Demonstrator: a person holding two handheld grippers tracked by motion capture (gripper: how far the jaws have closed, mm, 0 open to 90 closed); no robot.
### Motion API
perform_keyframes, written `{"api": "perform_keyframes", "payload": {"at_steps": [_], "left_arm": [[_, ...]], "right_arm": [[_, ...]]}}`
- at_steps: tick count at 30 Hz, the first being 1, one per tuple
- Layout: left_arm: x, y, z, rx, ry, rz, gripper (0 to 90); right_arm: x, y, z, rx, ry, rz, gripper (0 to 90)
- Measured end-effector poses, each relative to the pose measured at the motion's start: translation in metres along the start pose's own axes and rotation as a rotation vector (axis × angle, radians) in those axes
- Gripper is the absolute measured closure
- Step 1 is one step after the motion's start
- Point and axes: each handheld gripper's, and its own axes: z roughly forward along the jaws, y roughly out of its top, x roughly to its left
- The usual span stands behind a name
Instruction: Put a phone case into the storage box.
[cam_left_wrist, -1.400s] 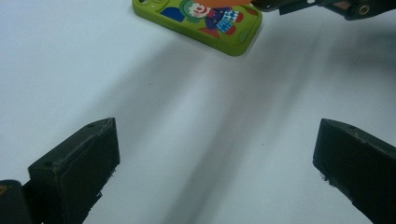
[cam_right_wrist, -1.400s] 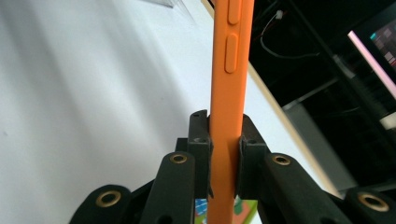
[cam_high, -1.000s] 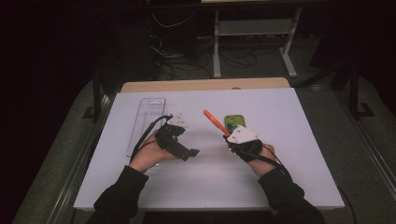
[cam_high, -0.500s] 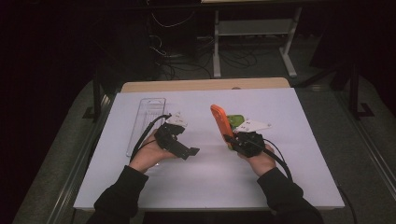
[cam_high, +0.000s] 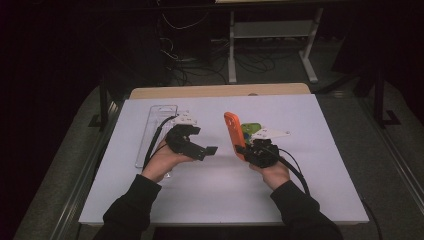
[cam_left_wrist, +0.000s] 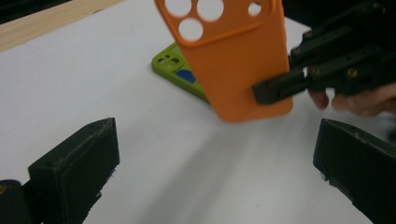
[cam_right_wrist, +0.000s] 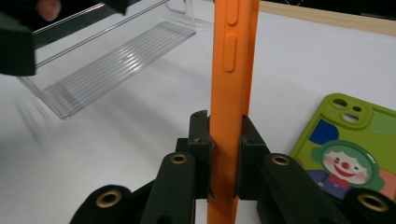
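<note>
Orange phone case (cam_right_wrist: 232, 70): soft, matte, camera cut-outs at top end, side button bumps facing right gripper view. Clamped edge-on between right gripper (cam_right_wrist: 224, 140) jaws near its lower end, standing upright, lifted off table. In left gripper view, case (cam_left_wrist: 233, 56) hangs ahead of open jaws, back face showing, tilted slightly.

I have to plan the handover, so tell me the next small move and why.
Probably bring the open left gripper toward the orange phone case, which the right gripper holds upright above the table, clamped at its lower end. The clear tray lies beside the left hand, a likely destination.
</note>
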Motion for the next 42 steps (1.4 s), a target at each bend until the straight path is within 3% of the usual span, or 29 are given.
{"api": "perform_keyframes", "payload": {"at_steps": [5,11,16,26,27,34,37,42], "left_arm": [[0.0,0.007,0.013,-0.031,-0.023,-0.023,0.0],[0.001,0.015,0.026,-0.087,-0.051,-0.059,0.0],[0.003,0.022,0.033,-0.105,-0.065,-0.046,0.0],[0.001,0.023,0.047,-0.101,-0.085,-0.063,0.0],[0.0,0.023,0.048,-0.113,-0.086,-0.081,0.0],[0.001,0.023,0.048,-0.125,-0.096,-0.09,0.4],[0.003,0.023,0.047,-0.123,-0.089,-0.07,6.3],[0.002,0.023,0.046,-0.133,-0.098,-0.083,8.0]], "right_arm": [[0.006,0.001,0.002,-0.002,0.02,0.011,78.3],[0.01,0.001,0.005,-0.01,0.04,-0.01,78.4],[0.015,0.001,0.005,-0.014,0.055,-0.01,78.4],[0.019,0.003,0.004,-0.038,0.08,-0.028,78.4],[0.02,0.003,0.004,-0.038,0.082,-0.027,78.4],[0.02,0.003,0.004,-0.044,0.09,-0.041,78.4],[0.02,0.003,0.004,-0.044,0.09,-0.041,78.4],[0.02,0.003,0.004,-0.045,0.087,-0.046,78.4]]}}
